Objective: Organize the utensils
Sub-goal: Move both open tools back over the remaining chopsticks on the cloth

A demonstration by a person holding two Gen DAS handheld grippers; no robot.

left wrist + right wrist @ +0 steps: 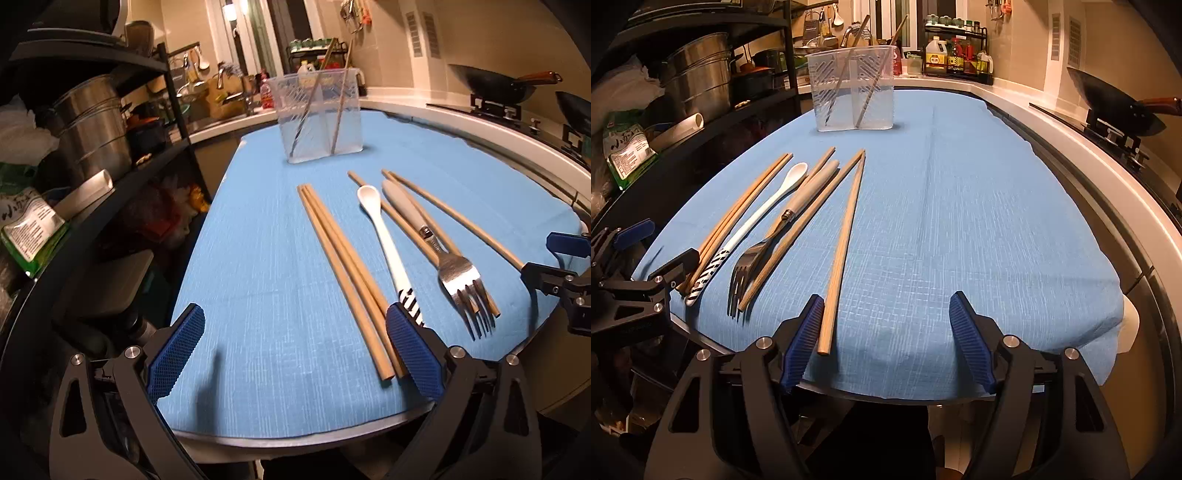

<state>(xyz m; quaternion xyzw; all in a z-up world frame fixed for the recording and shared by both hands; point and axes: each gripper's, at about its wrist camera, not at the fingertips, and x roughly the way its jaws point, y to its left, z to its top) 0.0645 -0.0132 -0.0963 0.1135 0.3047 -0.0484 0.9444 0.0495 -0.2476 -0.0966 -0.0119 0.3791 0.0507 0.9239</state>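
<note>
Between the right gripper's (886, 339) spread jaws lies one chopstick (842, 251), nearest the left one.

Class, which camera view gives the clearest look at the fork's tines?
The left wrist view: the fork lies near the lens, its tines lit and separate. In the right wrist view the fork sits off to the left, its tines dark and foreshortened.

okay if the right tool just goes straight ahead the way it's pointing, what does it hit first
Probably nothing soon. The right tool is open over bare blue cloth; the lone chopstick lies just inside its left finger, and the clear holder sits far ahead, slightly left. Depth is uncertain.
</note>
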